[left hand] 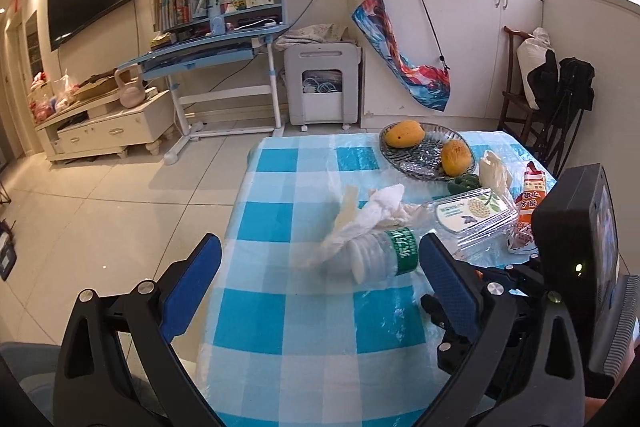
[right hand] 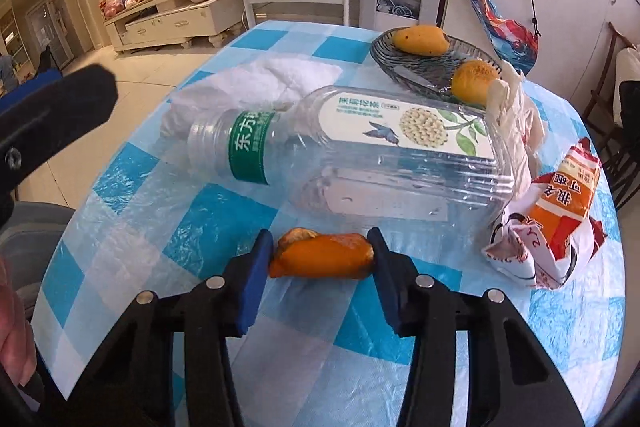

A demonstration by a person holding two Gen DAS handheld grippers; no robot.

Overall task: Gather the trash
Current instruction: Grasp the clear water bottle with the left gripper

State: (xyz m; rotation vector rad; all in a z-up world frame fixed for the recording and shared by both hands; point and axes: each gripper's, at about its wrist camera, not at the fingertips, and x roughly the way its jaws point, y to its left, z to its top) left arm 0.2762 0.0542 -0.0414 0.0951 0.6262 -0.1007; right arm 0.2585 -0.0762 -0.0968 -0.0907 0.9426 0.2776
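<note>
The orange strip of fruit peel (right hand: 320, 255) is spanned lengthwise across the lower centre by the right gripper (right hand: 320, 259), both pads touching its ends. The left gripper (left hand: 320, 275) is held wide apart and empty, farther off.

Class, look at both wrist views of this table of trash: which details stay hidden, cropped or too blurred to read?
- Bottle cap end: right wrist view, behind the clear box.
- Snack wrapper: left wrist view, partly behind the right gripper's body.
- Tissue: left wrist view, blurred.
- Peel underside: right wrist view, faces the tablecloth between the right gripper pads.
- Left gripper: open, holds nothing.
</note>
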